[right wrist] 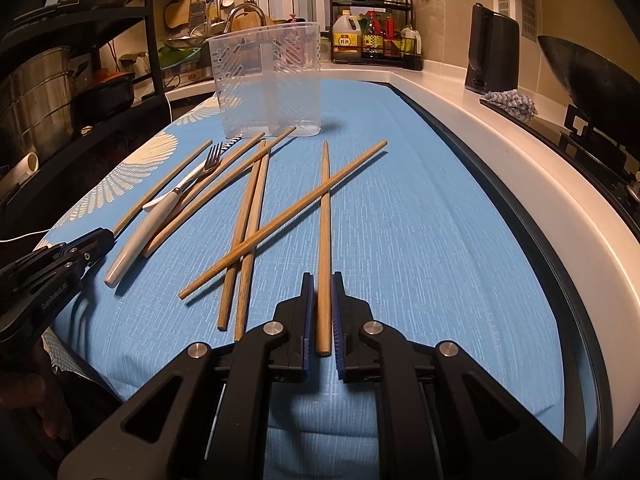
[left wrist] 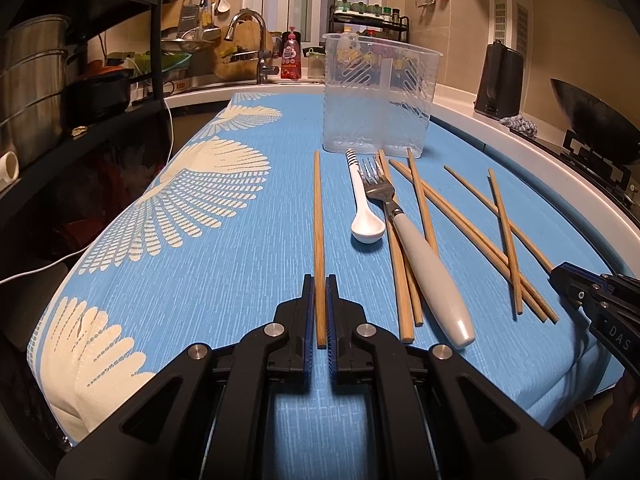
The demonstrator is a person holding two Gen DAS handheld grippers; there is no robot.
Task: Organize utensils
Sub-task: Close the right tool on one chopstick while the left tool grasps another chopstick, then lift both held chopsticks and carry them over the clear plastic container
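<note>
Two chopsticks are being gripped at once, one in each gripper. The left gripper is clamping the near end of a lone chopstick that is lying apart from the rest, left of the white spoon. The right gripper is closing on the near end of another chopstick, whose far part is crossing over a long slanted chopstick. Both sticks are resting on the blue cloth covering the counter, pointing towards the clear plastic holder standing upright at the far end.

Judging from the task, the step in hand is lifting these two and carrying them to the holder. Doing it well is mostly about keeping the sticks from swinging: each is being held near its very end, so the long free part is likely to droop or pivot between the pads. Raising the right one straight up first should be clearing the slanted stick under it without dragging it. The holder seems to be split by a divider, so both chopsticks should be going into the same compartment, tipped steeply, tips leading.

The fork with its pale handle is lying over several chopsticks in the middle heap, and it is sitting between the two grippers, so the sticks being lifted should be steering clear of it
</note>
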